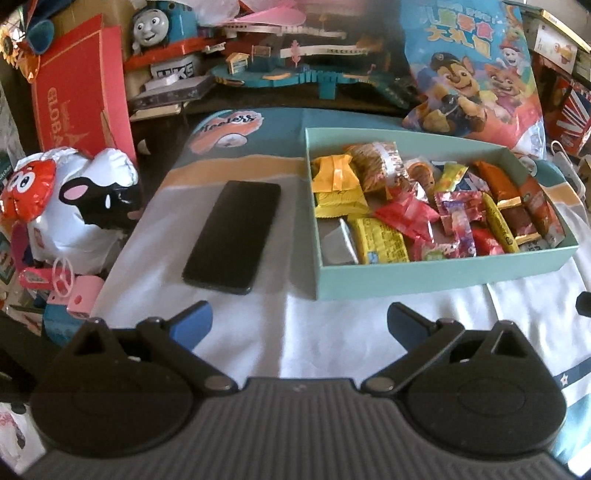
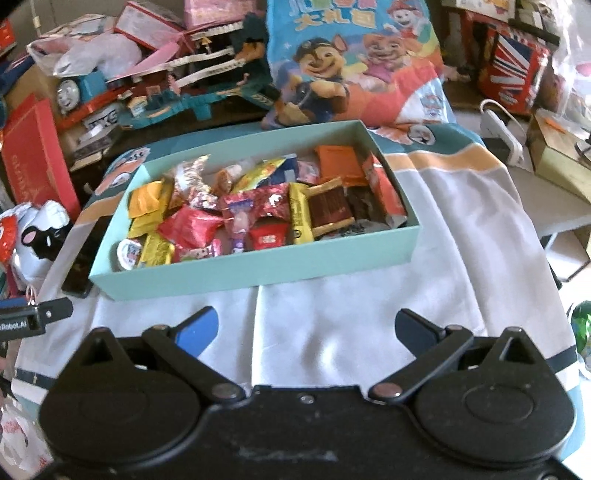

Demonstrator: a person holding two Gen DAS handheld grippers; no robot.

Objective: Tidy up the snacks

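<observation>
A shallow mint-green box rests on a white cloth and holds several wrapped snacks: yellow packets, red wrappers, and brown and orange bars. My left gripper hovers open over the cloth, in front of the box's near left corner, nothing between its blue-padded fingers. My right gripper is also open and empty, just before the box's near wall. The left gripper's tip shows at the right wrist view's left edge.
A black phone lies on the cloth left of the box. A cartoon-dog snack bag leans behind it. An inflated cow toy, a red carton, a toy train and clutter crowd the left and back.
</observation>
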